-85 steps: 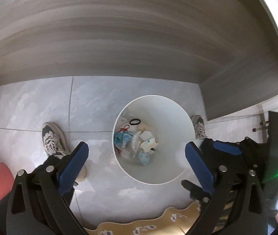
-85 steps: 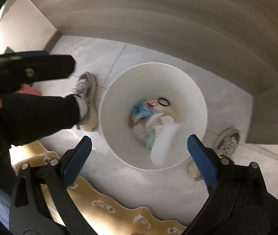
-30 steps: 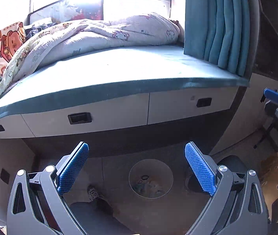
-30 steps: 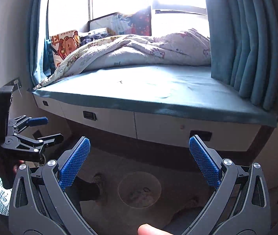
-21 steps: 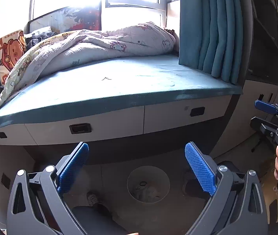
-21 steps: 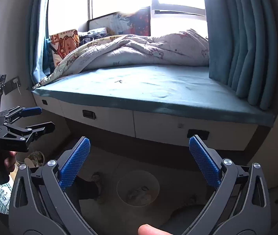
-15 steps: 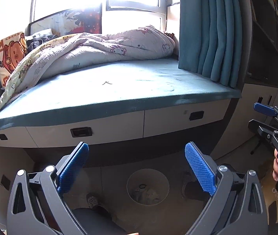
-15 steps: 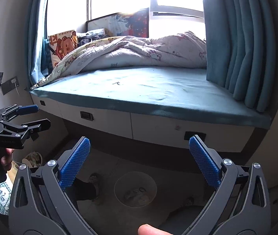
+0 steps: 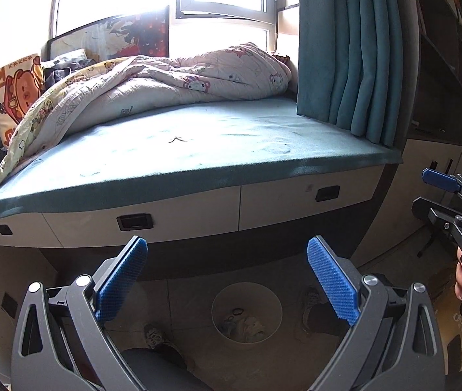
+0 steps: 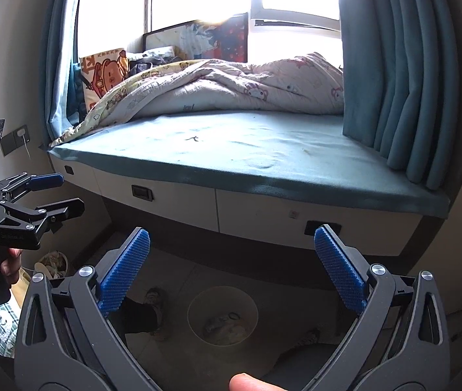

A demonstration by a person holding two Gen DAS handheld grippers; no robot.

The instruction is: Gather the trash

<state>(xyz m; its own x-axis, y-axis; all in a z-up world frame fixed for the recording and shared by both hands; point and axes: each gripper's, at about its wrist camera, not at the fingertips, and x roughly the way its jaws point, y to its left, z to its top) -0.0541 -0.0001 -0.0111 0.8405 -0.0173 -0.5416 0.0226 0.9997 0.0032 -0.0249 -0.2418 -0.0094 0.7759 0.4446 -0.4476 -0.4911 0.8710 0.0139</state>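
A round white trash bin (image 9: 218, 309) stands on the tiled floor below the bed, with crumpled wrappers (image 9: 245, 324) and a black ring inside; it also shows in the right wrist view (image 10: 195, 312). My left gripper (image 9: 226, 277) is open and empty, high above the bin. My right gripper (image 10: 231, 272) is open and empty too, also high above it. Each gripper shows in the other's view: the right one (image 9: 439, 195) at the right edge, the left one (image 10: 58, 192) at the left edge. A small dark scrap (image 9: 178, 140) lies on the mattress (image 10: 195, 137).
A bed with a teal mattress (image 9: 231, 150) and white drawers (image 9: 133, 215) fills the middle. A crumpled quilt (image 9: 152, 81) lies at its back. Teal curtains (image 9: 345, 49) hang at the right. My shoes (image 9: 156, 335) stand beside the bin. A yellow mat (image 9: 452, 332) lies at the right.
Both grippers rose from just over the bin and tilted up to face the bed. In the last second they drew back slightly; the jaws stayed open.
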